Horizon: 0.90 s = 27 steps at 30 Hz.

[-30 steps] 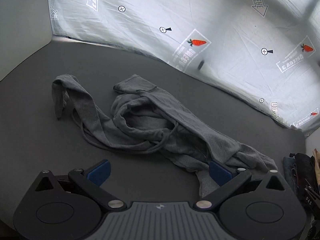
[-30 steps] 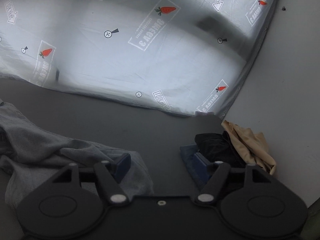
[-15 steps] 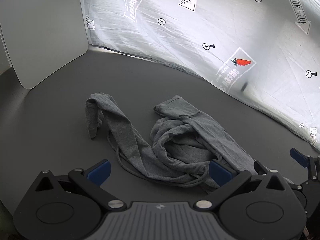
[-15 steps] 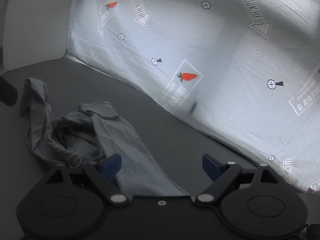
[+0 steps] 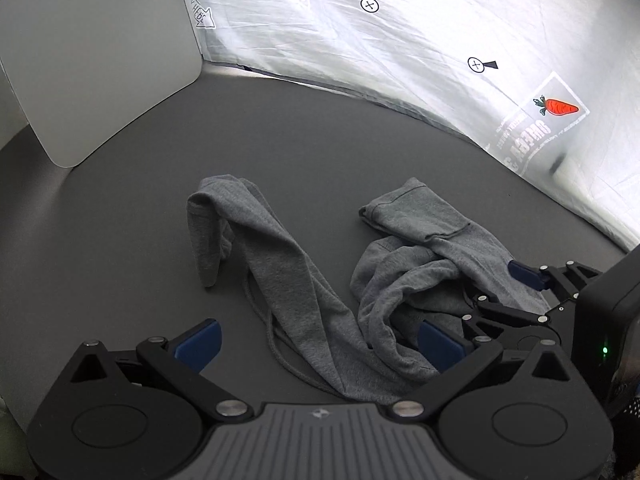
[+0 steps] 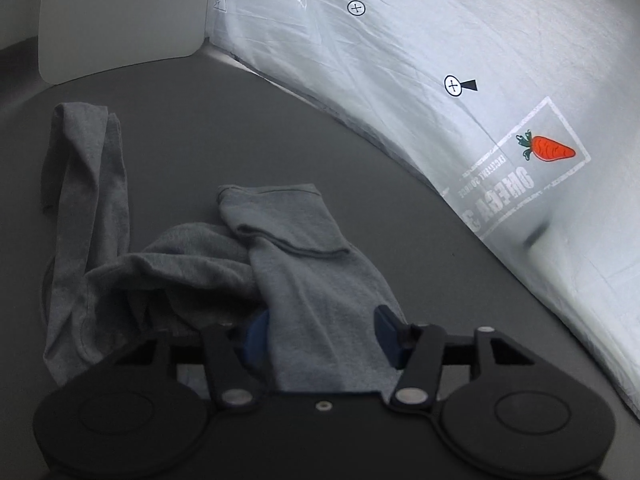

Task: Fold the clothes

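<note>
left wrist view: the crumpled grey jersey garment, with its thin drawcord looping out at the near side, lies bunched on the dark grey table, well short of the white printed backdrop sheet. my left tool hovers low over its near edge, blue pads spread wide, holding nothing; cloth runs between the pads but i can't tell whether they touch it. my right tool reaches in from the right, one pad above a fold and one beside it. i judge the step is to catch an edge on each side and spread the piece flat first. to do that well i'd pinch a single layer near a hem, not the tangled middle, and keep the cord out of the bite.

right wrist view: my right tool sits level and low, pointing toward the backdrop, jaws open and straddling the flat band of grey cloth that runs under them, not yet clamped. the far cuffed end lies flat ahead.
</note>
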Available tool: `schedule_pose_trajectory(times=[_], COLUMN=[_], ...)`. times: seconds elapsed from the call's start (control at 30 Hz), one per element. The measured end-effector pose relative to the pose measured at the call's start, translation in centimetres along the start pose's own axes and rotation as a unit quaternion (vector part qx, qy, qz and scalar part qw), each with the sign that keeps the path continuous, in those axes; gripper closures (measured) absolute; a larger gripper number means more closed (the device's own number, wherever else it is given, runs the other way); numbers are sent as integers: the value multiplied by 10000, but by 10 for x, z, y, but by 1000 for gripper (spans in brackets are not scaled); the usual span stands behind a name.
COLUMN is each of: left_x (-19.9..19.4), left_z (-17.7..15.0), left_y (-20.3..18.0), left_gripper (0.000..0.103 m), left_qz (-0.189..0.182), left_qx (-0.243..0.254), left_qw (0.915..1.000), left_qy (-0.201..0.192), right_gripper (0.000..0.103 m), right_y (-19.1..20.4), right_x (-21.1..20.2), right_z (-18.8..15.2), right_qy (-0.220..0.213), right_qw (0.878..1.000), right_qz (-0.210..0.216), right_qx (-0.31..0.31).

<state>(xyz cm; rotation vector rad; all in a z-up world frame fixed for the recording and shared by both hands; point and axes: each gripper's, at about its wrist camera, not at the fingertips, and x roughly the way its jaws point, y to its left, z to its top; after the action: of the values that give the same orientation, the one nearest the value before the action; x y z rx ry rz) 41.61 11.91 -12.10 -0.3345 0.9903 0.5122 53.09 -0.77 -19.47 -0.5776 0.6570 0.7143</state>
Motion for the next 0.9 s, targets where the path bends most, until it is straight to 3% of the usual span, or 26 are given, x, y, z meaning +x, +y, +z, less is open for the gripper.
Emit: schedule_pose_trajectory(times=[0.07, 0.1, 0.27, 0.33, 0.4, 0.47, 0.53, 0.57, 0.63, 0.67, 0.7, 0.8, 0.9], left_x=[2, 1, -17, -25, -31, -34, -35, -35, -29, -25, -22, -13, 1], left_z=[0, -1, -2, -5, -9, -13, -18, -20, -23, -24, -24, -23, -18], left_y=[-6, -10, -24, -29, -32, -35, -39, -41, -45, -48, -51, -58, -62], left_gripper=[0, 0, 0, 0, 0, 0, 0, 0, 0, 0, 0, 0, 0], left_qz=[-32, -56, -146, -191, -240, -278, -309, -320, -295, -262, -223, -72, 101], left_qx=[78, 124, 345, 404, 440, 487, 542, 573, 668, 730, 799, 995, 1156], left_qw=[10000, 9999, 9990, 9984, 9979, 9975, 9971, 9970, 9966, 9963, 9958, 9939, 9918], left_qy=[32, 16, -263, -349, -410, -431, -429, -422, -369, -360, -376, -474, -530], right_gripper=[94, 99, 100, 100, 100, 100, 100, 95, 74, 46, 32, 29, 22], right_y=[-5, -8, -54, -84, -123, -167, -215, -238, -263, -269, -267, -246, -209], right_x=[-10, -16, -64, -89, -125, -164, -192, -207, -223, -231, -235, -236, -210], right_z=[-5, -7, -10, -16, -30, -48, -69, -82, -102, -113, -121, -130, -117], right_qy=[-81, -184, -703, -900, -1094, -1181, -1014, -733, -196, -67, -55, -47, -49], right_qw=[9998, 9996, 9917, 9848, 9723, 9471, 9097, 8841, 8534, 8453, 8449, 8507, 8920], right_qz=[174, 141, -14, -392, -1222, -2234, -3283, -3934, -4655, -4811, -4818, -4748, -3945], right_qx=[81, 139, 1074, 1430, 1665, 1977, 2334, 2412, 2336, 2322, 2325, 2256, 2205])
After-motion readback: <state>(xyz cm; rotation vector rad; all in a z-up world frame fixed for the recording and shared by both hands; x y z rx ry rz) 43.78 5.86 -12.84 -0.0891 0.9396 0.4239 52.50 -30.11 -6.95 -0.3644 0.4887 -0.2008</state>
